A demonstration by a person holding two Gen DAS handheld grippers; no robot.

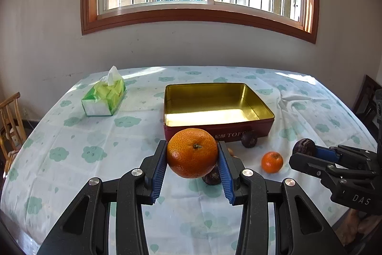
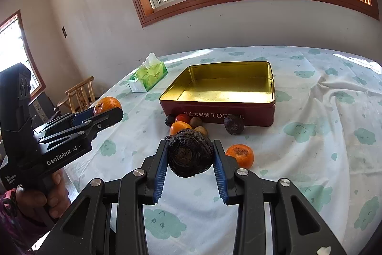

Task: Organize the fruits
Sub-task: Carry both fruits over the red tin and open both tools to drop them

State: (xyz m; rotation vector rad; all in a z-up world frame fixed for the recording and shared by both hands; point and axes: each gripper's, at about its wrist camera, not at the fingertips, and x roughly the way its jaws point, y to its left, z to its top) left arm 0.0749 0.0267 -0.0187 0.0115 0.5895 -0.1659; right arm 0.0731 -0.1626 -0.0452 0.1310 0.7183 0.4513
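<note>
- Gripping a big orange (image 1: 192, 153) above the table's near edge, the left gripper (image 1: 193, 169) pinches only its sides; it could roll free.
- Right gripper (image 2: 189, 165) clamps a dark wrinkled fruit (image 2: 190, 152); squeezing may crush it.
- Both could miss the tin (image 2: 238, 111) mid-table.

Two oranges (image 1: 192, 152), three dark fruits (image 1: 249, 139) (wrinkled), one tin (image 1: 260, 130)

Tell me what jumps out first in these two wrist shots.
The large orange, clamped off the table in the left gripper, fills the left view's foreground. The dark wrinkled fruit is pinched likewise in the right gripper. Behind both sits the open red tin, its gold inside empty, with small fruits clustered at its front wall.
</note>
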